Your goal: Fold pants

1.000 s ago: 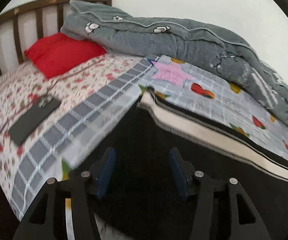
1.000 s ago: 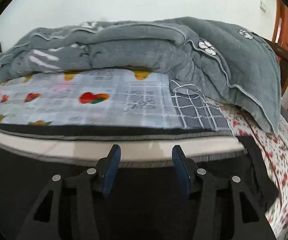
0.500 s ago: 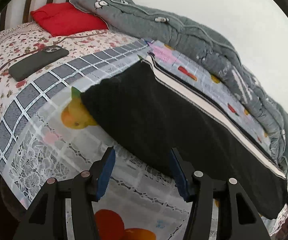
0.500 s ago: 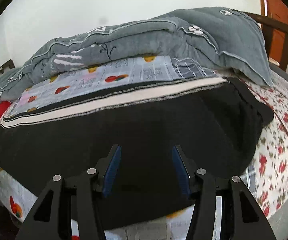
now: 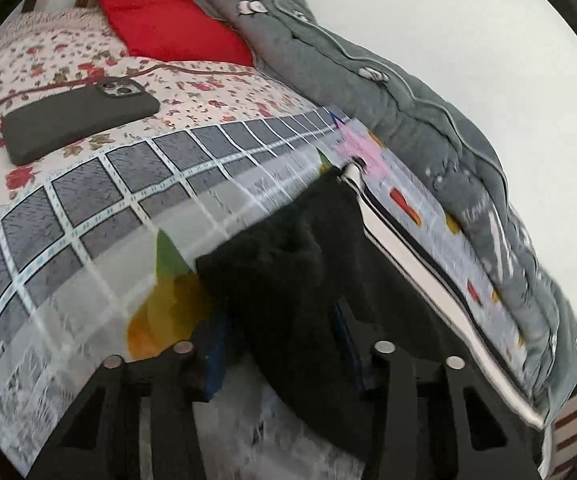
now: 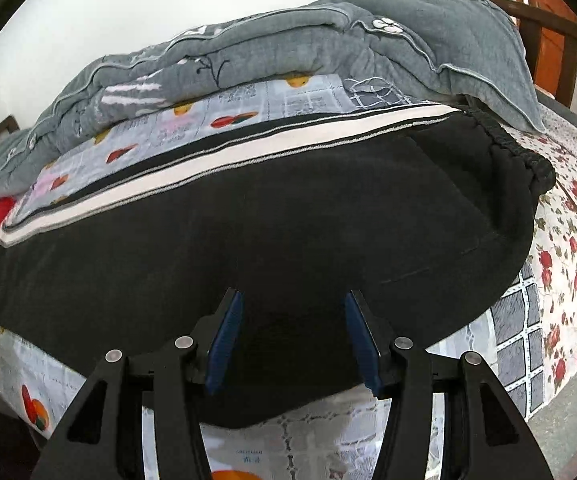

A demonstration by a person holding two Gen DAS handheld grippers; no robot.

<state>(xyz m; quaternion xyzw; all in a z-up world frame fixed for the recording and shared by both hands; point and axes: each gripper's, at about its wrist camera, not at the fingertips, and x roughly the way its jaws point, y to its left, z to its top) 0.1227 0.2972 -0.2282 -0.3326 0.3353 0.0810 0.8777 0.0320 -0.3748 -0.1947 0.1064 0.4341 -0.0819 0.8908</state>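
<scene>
Black pants (image 6: 288,220) with a white side stripe (image 6: 248,152) lie lengthwise across the bed, their elastic waistband (image 6: 508,148) at the right. In the left wrist view the leg end of the pants (image 5: 288,264) is bunched up and raised between my fingers. My left gripper (image 5: 280,348) is closing, and the black cloth fills the gap between its blue pads. My right gripper (image 6: 293,344) hangs open over the near edge of the pants toward the waist end. Cloth lies under and between its fingers, but the pads stand apart from it.
A dark phone (image 5: 76,120) lies on the floral sheet near a red pillow (image 5: 168,28). A grey quilt (image 6: 288,48) is heaped along the far side against the wall. The patterned bedspread (image 6: 520,320) drops off at the near bed edge. Wooden bed rails (image 6: 548,20) stand at the right.
The left gripper came down onto the leg end, and its jaws narrowed around cloth that now stands bunched. The right gripper drew back to the pants' near edge, still equally wide.
</scene>
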